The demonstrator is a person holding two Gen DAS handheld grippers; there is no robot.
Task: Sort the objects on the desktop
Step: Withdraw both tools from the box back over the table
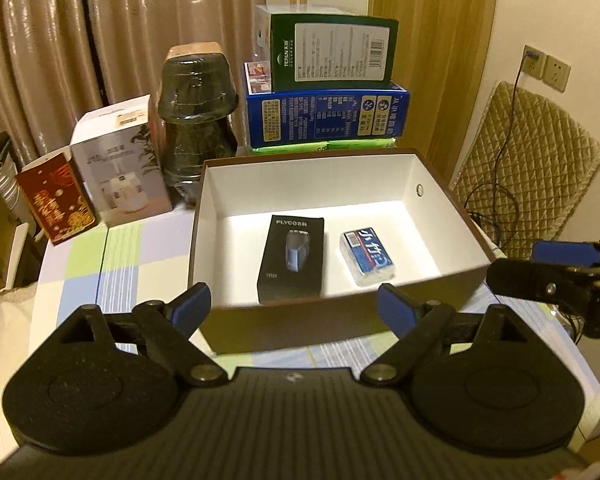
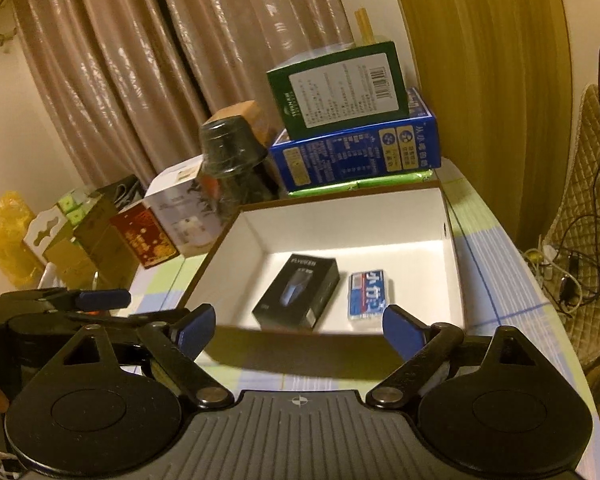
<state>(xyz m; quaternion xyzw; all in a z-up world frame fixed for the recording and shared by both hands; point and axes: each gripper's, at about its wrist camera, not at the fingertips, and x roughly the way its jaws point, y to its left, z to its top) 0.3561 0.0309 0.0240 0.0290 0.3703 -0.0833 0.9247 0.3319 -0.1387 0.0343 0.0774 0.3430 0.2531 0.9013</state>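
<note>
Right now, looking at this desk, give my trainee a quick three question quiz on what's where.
1. True or false: the open box holds exactly two items.
2. Which lies nearer the box's right wall: A) the black carton, B) the blue pack?
3. What stands directly on the blue box behind the open box?

Key:
1. True: the black carton and the blue pack.
2. B.
3. The green box.

Extra note: both the left gripper and the right gripper have their fingers spread with nothing between them.
</note>
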